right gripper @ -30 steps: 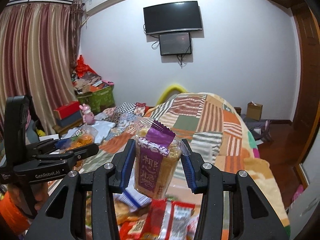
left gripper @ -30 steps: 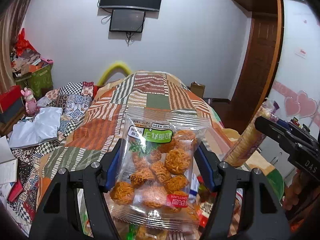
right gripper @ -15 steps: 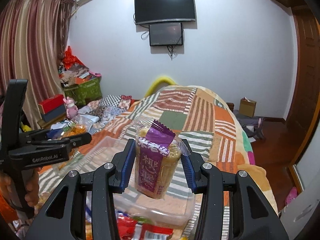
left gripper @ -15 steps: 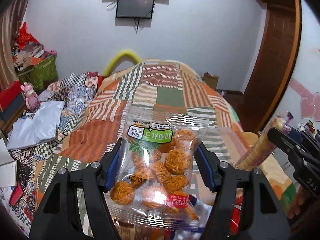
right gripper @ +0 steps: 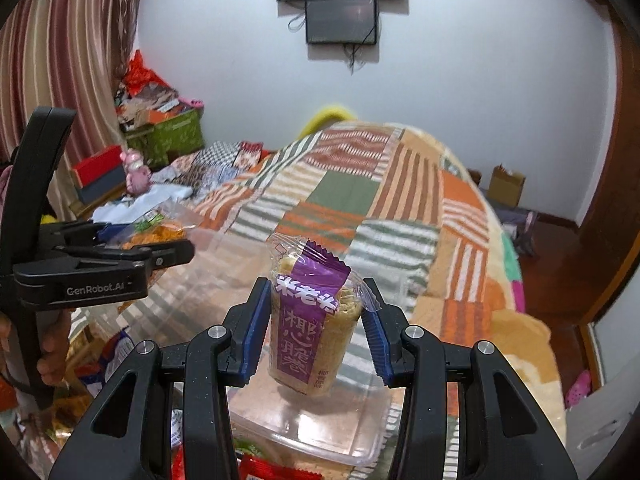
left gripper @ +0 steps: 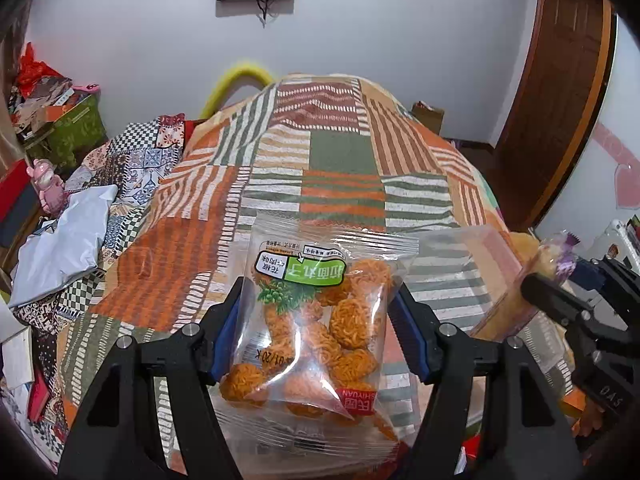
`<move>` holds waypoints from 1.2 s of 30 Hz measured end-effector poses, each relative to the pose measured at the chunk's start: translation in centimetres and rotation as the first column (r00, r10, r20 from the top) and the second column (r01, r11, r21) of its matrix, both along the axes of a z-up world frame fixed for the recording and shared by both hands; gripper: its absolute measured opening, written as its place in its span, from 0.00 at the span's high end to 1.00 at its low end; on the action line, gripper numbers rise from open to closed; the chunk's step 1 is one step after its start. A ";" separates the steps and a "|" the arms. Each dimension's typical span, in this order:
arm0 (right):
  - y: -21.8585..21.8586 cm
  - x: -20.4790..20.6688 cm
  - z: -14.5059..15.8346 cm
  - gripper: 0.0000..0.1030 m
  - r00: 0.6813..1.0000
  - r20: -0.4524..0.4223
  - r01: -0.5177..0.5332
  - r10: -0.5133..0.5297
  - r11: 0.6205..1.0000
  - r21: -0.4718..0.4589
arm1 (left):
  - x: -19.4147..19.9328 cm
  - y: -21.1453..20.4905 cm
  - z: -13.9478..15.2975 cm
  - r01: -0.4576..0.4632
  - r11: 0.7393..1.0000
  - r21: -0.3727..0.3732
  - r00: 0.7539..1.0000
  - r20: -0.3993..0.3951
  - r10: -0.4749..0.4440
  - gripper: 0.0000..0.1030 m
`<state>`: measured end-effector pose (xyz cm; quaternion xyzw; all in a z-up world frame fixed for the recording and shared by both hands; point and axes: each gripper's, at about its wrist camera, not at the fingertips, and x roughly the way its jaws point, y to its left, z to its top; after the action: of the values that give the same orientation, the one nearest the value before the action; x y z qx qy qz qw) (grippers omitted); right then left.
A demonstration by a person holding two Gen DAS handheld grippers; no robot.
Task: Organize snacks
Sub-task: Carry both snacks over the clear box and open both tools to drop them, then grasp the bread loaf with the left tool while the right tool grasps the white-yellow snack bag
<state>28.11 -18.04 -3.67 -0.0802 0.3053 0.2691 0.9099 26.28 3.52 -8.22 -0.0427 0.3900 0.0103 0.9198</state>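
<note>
My black tongs (left gripper: 320,336) with blue pads (left gripper: 412,340), orange snack bag (left gripper: 316,320) with green label, purple-wrapped roll (right gripper: 310,316), orange-green striped patchwork bed (left gripper: 344,184).

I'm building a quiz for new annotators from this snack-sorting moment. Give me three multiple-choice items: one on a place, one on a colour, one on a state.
1. Where does the clear plastic container lie?
A. on the patchwork bedspread
B. on the wall shelf
C. on the floor

2. What colour is the label on the roll pack?
A. blue
B. purple
C. black

3. How is the noodle-ball bag at this moment?
A. lying in the container
B. torn open
C. gripped between the left gripper fingers

Answers: 1 A, the bedspread shows under and around it; 2 B, a purple band runs down the pack in the right gripper; 3 C, both blue pads press the bag's sides.
</note>
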 end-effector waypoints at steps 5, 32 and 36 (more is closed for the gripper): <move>0.8 0.7 -1.1 0.60 0.998 -0.053 -0.032 0.030 0.999 -0.031 | 1.0 -0.8 -1.0 0.021 1.000 0.022 0.999 -0.039 -0.020 0.35; 1.4 0.4 -0.4 0.35 0.999 -0.041 -0.028 0.025 0.996 -0.082 | -0.8 -1.0 0.1 0.032 0.997 0.064 0.999 -0.015 -0.031 0.18; 0.7 -0.7 0.6 0.33 1.000 -0.018 -0.019 0.018 0.998 -0.059 | -2.7 -1.3 1.8 0.044 0.996 0.081 0.998 0.031 -0.046 0.17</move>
<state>27.38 -17.33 -3.12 -0.1073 0.3204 0.2690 0.9019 23.57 2.24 -6.45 0.0028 0.3751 0.0047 0.9270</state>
